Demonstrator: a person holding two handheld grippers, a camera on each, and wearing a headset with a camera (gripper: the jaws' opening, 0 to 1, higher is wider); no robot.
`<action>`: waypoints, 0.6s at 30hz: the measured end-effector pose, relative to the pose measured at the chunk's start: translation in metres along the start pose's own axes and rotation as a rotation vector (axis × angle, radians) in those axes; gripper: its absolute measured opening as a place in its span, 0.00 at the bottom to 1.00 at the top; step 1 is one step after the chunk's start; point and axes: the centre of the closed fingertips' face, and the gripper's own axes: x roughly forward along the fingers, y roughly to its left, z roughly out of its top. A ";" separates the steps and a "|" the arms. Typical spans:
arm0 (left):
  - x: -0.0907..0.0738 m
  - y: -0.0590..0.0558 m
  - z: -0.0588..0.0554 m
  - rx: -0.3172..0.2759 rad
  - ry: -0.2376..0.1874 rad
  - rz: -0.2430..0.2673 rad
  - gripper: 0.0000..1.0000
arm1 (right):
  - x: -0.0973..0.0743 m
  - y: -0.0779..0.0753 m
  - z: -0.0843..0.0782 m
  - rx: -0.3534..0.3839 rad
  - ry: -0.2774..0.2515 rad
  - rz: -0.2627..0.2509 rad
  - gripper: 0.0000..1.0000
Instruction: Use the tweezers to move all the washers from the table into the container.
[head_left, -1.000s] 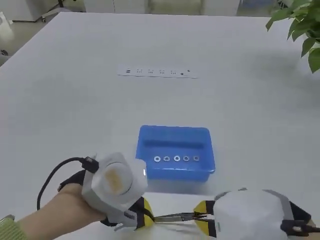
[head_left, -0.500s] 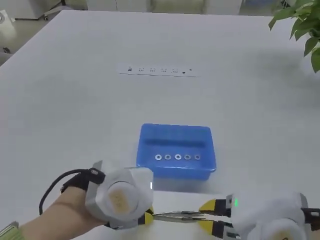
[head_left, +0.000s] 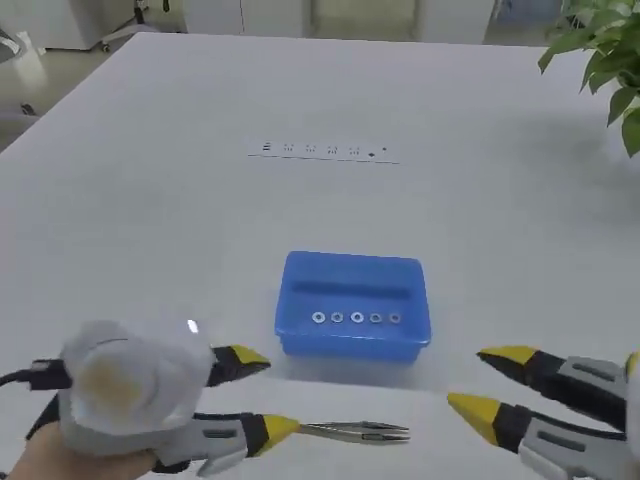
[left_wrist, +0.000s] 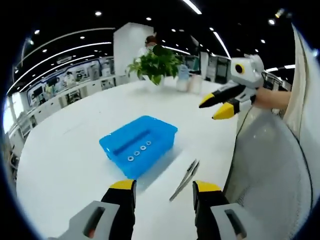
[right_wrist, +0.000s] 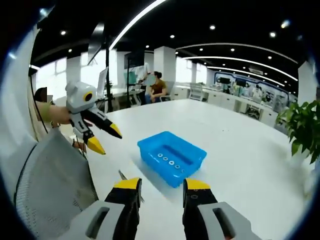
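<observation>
White tabletop takes up most of the head view, with a leafy plant at the upper right edge. At the lower left, the left gripper has its yellow-tipped jaws spread wide and grips nothing. At the lower right, the right gripper is likewise wide open and empty. Half a second ago both appeared closed on opposite ends of the tweezers, close together at the bottom centre; since then they have let go and drawn apart. The blue container sits at the centre of the frame. Below it, near its front wall but apart from it, the tweezers lie flat on the table, with one end just beside the tip of the left gripper's lower jaw. Five washers lie in a row on the container floor, and none can be seen on the table. Judged from that, the transfer looks complete and the tool has been set down.
</observation>
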 end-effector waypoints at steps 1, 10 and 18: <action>-0.012 0.000 0.010 -0.034 -0.044 0.025 0.48 | -0.003 -0.003 0.004 0.006 -0.019 -0.010 0.32; -0.071 0.018 0.049 -0.085 -0.244 0.288 0.70 | -0.027 -0.020 0.020 0.029 -0.079 -0.100 0.48; -0.089 0.026 0.060 -0.156 -0.347 0.391 0.94 | -0.046 -0.027 0.026 0.053 -0.118 -0.161 0.60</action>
